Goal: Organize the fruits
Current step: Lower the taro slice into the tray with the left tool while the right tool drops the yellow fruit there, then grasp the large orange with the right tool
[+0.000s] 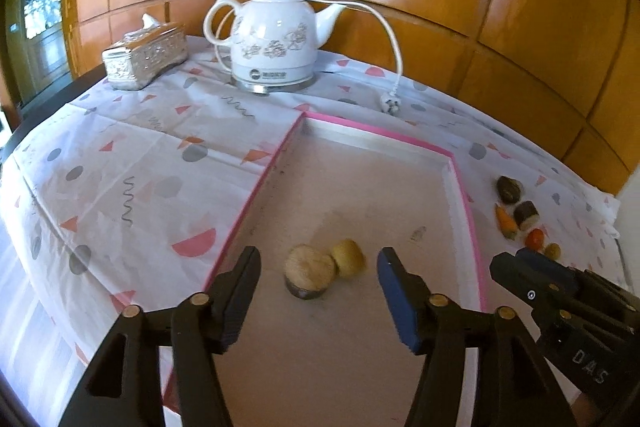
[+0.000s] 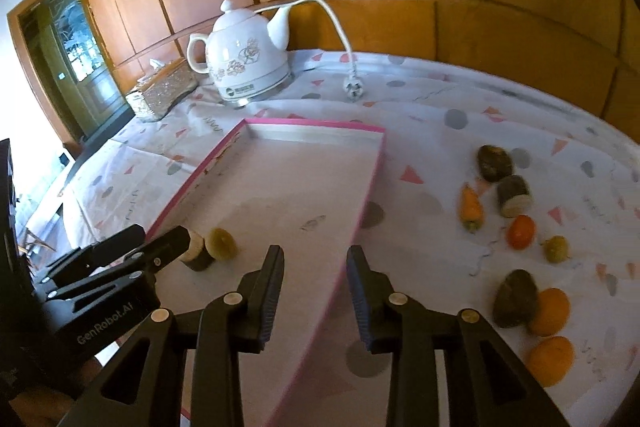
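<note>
- Fruits: two pieces sit inside the pink-edged tray, a round tan one with a dark base and a yellowish one touching its right side. From our left gripper both lie just ahead, pretty much between the finger lines.
- That left gripper is wide open with nothing in it, hovering low over the tray floor.
- Our right gripper is open too, not quite as wide, also empty. It hangs over the tray's right edge, so the pink rim runs under the gap between the fingers.
- In the right wrist view, the left gripper comes in from the lower left, and the tan piece and yellow piece are right at its tips.
- Ahead and to the right of the right gripper, the loose stuff is on the patterned tablecloth: a dark lump, a small carrot, a dark cylinder with a pale cut end, a small red-orange fruit and a little green one.
- Closer in on the right: another dark lump touching an orange, and a second orange just below.
- Far ahead of both tools: a white flowered kettle with its unplugged cord end lying on the cloth, plus a silver tissue box to the left of it.
</note>
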{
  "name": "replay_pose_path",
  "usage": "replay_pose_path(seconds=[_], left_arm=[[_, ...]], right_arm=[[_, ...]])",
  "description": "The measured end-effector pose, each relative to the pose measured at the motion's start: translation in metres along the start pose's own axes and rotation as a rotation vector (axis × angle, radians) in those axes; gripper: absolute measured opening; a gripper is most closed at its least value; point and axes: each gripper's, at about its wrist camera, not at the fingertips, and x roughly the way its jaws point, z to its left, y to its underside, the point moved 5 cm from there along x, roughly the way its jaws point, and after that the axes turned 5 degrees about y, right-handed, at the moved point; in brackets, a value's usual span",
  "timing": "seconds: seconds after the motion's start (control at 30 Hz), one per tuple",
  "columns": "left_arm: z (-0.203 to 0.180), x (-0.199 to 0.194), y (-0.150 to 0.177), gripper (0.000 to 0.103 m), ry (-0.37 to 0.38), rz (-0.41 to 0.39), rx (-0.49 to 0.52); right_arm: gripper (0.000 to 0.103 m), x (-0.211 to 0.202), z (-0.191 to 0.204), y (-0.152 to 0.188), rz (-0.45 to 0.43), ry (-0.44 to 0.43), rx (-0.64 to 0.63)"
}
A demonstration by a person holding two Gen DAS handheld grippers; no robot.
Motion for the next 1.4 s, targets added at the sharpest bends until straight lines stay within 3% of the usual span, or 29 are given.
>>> replay_pose_path(seconds=[0.33,0.67,0.8,0.9,1.4], left_arm=[[-0.032,-0.008,0.009,0.068,0.045,0.001,0.073],[-0.062,-0.009,0.014,0.070,0.092,0.017,0.126],[-0.078,-0.009,0.018,0.070,0.116,0.026,0.165],[-0.089,-0.007,0.023,0.070,0.137,0.039,0.191],[-0.137,0.008,0.046,0.070,0.229,0.120,0.304]], right_arm=[[0.034,-0.027,-0.026,0.013,-0.058,0.080,0.011],[0.037,-0.047,-0.089,0.040,-0.050,0.173,0.109],[0.051,-0.054,-0.118,0.055,-0.037,0.213,0.148],[0.053,-0.054,-0.137,0.068,-0.011,0.237,0.178],[0.058,-0.019,-0.166,0.085,0.074,0.223,0.205]])
